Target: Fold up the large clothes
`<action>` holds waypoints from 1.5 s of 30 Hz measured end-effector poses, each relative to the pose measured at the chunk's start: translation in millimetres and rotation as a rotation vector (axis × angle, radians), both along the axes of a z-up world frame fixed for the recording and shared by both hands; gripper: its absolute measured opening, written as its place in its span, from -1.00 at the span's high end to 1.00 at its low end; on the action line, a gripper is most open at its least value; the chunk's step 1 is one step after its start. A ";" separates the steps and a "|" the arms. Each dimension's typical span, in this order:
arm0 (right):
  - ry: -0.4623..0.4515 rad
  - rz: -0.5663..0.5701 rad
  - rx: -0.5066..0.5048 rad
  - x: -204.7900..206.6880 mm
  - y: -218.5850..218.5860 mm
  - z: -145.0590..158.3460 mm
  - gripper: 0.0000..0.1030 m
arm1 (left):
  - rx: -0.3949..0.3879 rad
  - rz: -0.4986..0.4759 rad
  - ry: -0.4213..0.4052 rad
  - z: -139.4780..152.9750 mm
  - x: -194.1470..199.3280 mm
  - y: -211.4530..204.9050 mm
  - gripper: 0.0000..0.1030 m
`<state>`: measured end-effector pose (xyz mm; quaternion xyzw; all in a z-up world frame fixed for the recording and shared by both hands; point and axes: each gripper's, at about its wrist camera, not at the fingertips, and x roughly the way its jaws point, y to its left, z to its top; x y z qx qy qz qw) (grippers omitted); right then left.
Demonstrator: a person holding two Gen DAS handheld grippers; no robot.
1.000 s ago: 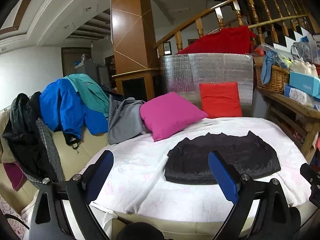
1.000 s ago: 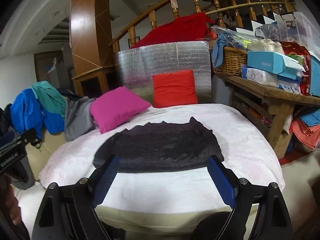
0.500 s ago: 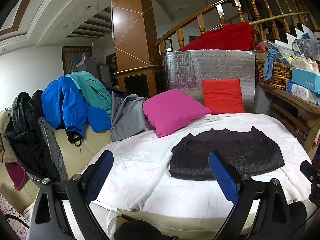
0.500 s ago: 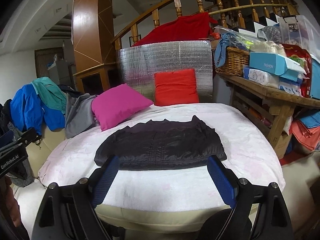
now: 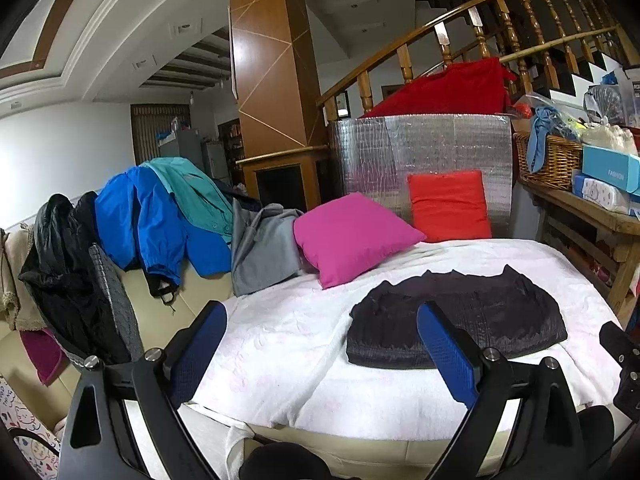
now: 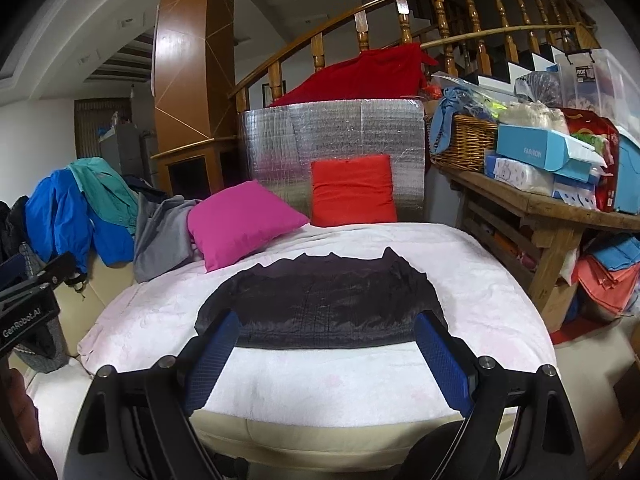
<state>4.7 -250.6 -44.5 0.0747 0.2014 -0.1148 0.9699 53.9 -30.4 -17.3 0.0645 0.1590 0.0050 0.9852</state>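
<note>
Even indoor light, sharp, fisheye-warped edges

A magenta pillow (image 6: 242, 222) leans beside a red cushion (image 6: 352, 190), which stands against a silver foil panel (image 6: 332, 136). Behind the panel a red cloth (image 6: 360, 76) drapes near the wooden stair railing (image 6: 400, 12). At the side, a wicker basket (image 6: 464, 142) and a light-blue box (image 6: 536, 152) sit on a wooden tabletop (image 6: 560, 204). A brown column (image 5: 268, 60) rises behind.
</note>
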 end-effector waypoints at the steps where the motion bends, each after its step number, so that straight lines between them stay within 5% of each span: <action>1: 0.002 0.000 0.000 0.2 0.1 -0.2 -0.77 | -0.002 -0.001 -0.001 1.0 -0.4 0.5 -0.87; 45: 0.022 0.016 -0.022 1.8 3.6 -1.3 -0.77 | -0.008 -0.012 -0.009 4.2 -4.7 9.9 -0.88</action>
